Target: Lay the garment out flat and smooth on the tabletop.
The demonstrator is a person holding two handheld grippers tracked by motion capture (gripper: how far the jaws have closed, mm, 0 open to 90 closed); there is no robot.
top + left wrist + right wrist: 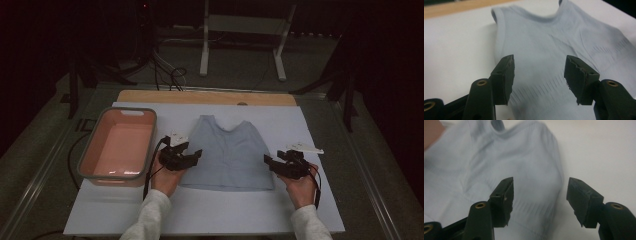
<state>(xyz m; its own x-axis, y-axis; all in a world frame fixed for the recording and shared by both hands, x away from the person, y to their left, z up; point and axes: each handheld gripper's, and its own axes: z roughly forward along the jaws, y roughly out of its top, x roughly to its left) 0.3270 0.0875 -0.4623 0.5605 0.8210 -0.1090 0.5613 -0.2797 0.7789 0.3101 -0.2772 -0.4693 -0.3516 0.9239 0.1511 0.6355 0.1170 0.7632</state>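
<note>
Pale blue top (227,152) lies flat at the middle of the white counter (210,210), neck toward the far edge. Left gripper (192,157) hovers at its left hem corner, right gripper (270,162) just off its right hem corner; both sets of jaws are spread, grasping nothing. Pink bin (119,145) sits at the counter's left edge.

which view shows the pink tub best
The high view: the pink tub sits whole on the white mat, left of the light blue top, its open inside visible. The left gripper view looks over the top instead; the right gripper view catches only a blurred pinkish patch at its upper left corner, likely the tub.
</note>
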